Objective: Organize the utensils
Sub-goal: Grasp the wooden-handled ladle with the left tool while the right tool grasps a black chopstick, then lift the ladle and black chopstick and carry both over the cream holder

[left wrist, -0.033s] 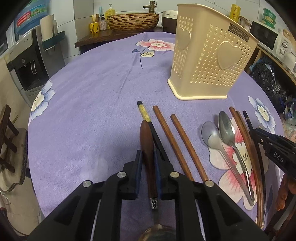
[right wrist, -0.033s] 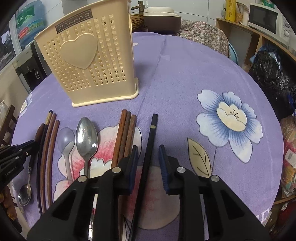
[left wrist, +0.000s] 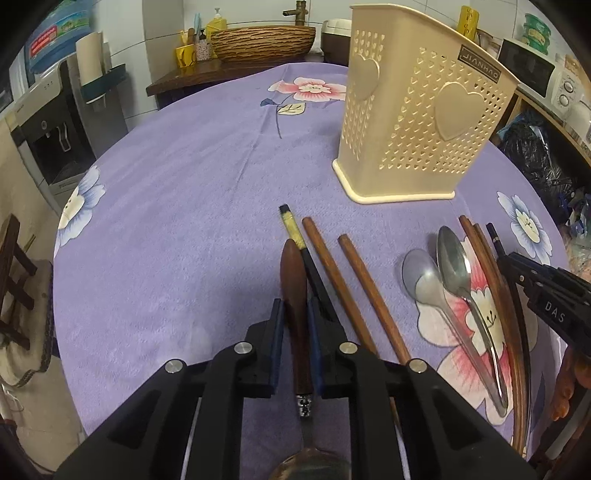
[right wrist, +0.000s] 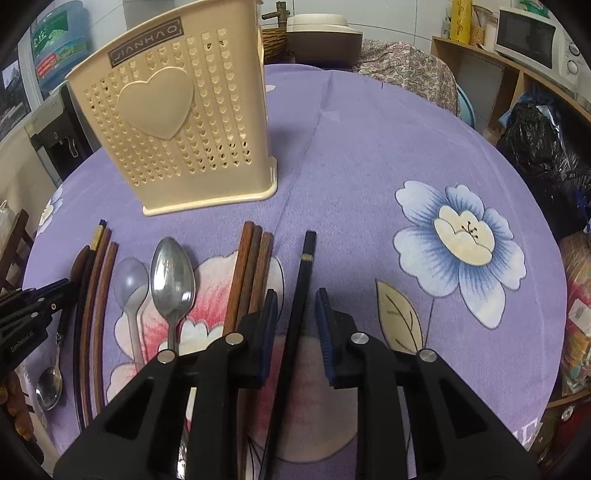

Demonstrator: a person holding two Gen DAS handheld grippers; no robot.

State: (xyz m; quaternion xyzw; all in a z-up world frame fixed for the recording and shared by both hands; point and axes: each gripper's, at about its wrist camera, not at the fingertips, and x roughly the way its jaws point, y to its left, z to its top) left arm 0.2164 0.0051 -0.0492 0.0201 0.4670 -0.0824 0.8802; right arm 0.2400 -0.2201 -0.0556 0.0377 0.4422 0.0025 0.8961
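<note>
My left gripper [left wrist: 295, 319] is shut on the brown wooden handle of a spoon [left wrist: 294, 291] that lies on the purple cloth; its metal bowl sits under the gripper body. My right gripper [right wrist: 295, 314] is open, its jaws on either side of a black chopstick [right wrist: 304, 280] without touching it. A cream perforated utensil holder [left wrist: 417, 122] stands upright behind the utensils; it also shows in the right wrist view [right wrist: 177, 125]. Brown chopsticks [left wrist: 354, 280], two metal spoons [left wrist: 450, 266] and three more brown chopsticks [right wrist: 251, 266] lie in a row.
The round table carries a purple flowered cloth [left wrist: 184, 192]. A black and yellow chopstick [left wrist: 295, 230] lies beside the held spoon. A wooden counter with a woven basket [left wrist: 262, 40] stands behind. Shelves with a microwave [right wrist: 532, 33] and black bags [right wrist: 543, 147] stand at the right.
</note>
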